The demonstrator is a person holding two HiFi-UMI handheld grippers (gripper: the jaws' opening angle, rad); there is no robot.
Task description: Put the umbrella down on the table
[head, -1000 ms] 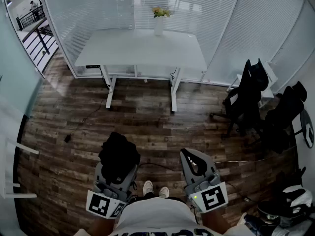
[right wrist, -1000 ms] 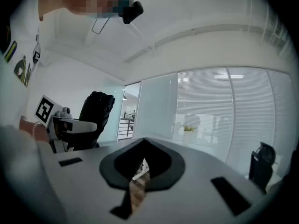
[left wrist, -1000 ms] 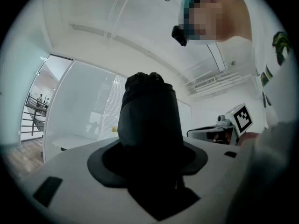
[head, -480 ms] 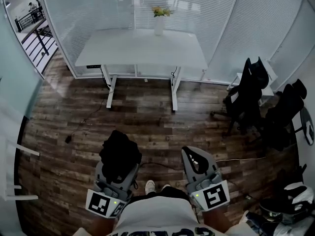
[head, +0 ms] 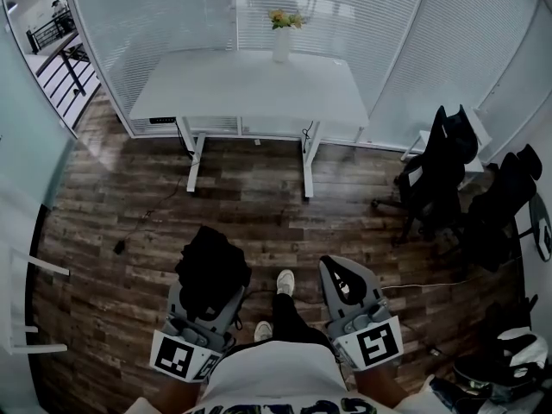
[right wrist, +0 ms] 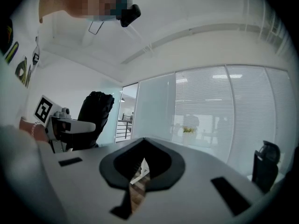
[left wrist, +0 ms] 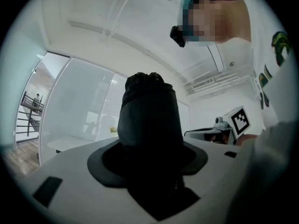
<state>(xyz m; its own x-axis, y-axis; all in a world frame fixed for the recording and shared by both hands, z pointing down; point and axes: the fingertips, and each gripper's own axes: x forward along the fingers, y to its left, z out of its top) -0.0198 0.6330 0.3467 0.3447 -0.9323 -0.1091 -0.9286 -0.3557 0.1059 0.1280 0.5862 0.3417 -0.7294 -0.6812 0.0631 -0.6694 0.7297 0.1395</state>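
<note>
A folded black umbrella stands up between the jaws of my left gripper, which is shut on it; in the left gripper view the umbrella fills the middle and hides the fingertips. It also shows at the left of the right gripper view, as the umbrella held upright. My right gripper is beside it at the same height, shut with nothing in it; only a thin slit of floor shows between its pads. The white table stands ahead across the wooden floor, well away from both grippers.
A white vase of flowers stands at the table's far edge. Glass walls with blinds enclose the table. Two black office chairs stand at the right. A cable runs across the floor. The person's shoe is between the grippers.
The person has stepped toward the table: one foot has swung forward between the grippers. Both grippers moved along with the body, the umbrella still held.
</note>
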